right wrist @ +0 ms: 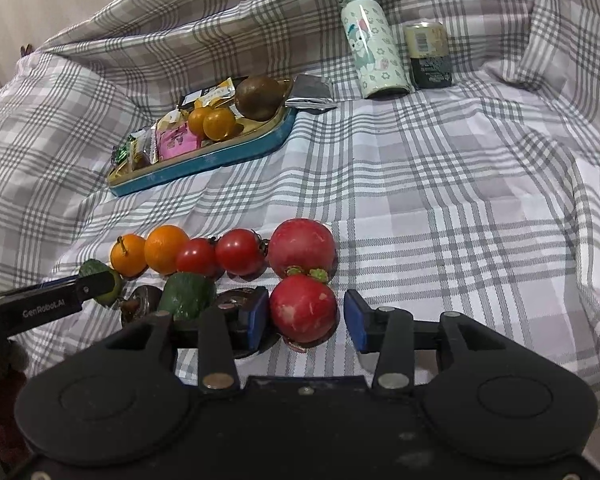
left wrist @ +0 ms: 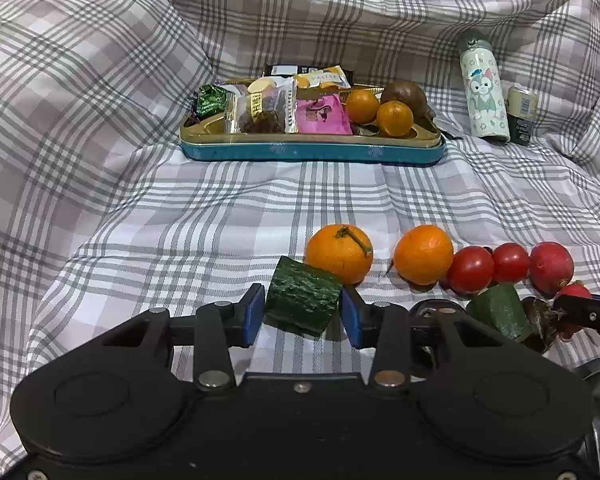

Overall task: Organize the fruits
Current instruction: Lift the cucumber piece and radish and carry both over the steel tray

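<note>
1. left gripper (left wrist: 303, 316) was spread, blue pads either side of a cucumber chunk (left wrist: 302, 300) lying on the plaid sheet (left wrist: 220, 208); small gaps showed at both pads, no pinch.
2. right gripper (right wrist: 306, 320) stood spread around a red mangosteen (right wrist: 303, 308); left pad was near or touching it, right pad was clear.
3. row on the sheet at 12 o'clock from the right gripper: two tangerines (right wrist: 166, 249), two cherry tomatoes (right wrist: 240, 252), a second red mangosteen (right wrist: 301, 247).
4. second cucumber chunk (right wrist: 187, 295) sat at 9 o'clock from the held-around mangosteen.
5. teal snack tin (left wrist: 312, 150) with small oranges sat at 12 o'clock from the left gripper, well apart.
</note>
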A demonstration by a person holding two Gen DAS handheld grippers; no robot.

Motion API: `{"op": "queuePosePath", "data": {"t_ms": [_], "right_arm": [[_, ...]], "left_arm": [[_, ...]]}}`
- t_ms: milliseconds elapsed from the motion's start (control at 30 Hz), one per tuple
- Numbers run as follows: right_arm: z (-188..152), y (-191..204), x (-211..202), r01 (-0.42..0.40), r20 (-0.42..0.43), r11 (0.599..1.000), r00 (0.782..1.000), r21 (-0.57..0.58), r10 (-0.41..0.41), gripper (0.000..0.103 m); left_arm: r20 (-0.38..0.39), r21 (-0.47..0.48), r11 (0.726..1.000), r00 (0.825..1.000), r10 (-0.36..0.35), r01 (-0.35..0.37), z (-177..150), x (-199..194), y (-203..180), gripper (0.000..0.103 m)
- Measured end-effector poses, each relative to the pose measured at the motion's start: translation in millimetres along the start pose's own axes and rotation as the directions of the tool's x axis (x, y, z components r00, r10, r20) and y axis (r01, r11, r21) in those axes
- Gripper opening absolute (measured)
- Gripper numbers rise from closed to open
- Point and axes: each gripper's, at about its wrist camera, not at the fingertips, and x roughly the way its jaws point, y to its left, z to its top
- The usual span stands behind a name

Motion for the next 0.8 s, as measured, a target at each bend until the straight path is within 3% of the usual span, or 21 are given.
{"op": "queuePosePath", "data": {"t_ms": [233, 400, 600, 800], "right_arm": [[-3.9, 10.1, -6.6, 0.02, 0.036, 0.994, 0.999, -0.106, -0.016, 0.039], [-2.8, 9.2, -13.4, 0.104, 0.113, 0.986, 0.99, -0.129, -0.09, 0.039], [-0.5, 2.5, -6.2, 0.148, 0.088, 0.982, 0.987, -0.117, -0.138, 0.039], [0.8, -1.6, -6.3, 0.145, 0.092, 0.985, 0.986, -0.096, -0.136, 0.039]], "left_arm": [[-0.009, -0.068, 0.997, 0.999, -0.047, 0.047, 1.5, 0.8, 10.5, 0.048], [-0.01, -0.079, 0.995, 0.998, -0.064, 0.063, 1.9, 0.1, 11.4, 0.048], [0.007, -0.062, 0.994, 0.996, -0.094, 0.094, 1.1, -3.6, 7.6, 0.045], [0.004, -0.067, 0.993, 0.995, -0.1, 0.1, 1.2, -3.2, 8.4, 0.045]]}}
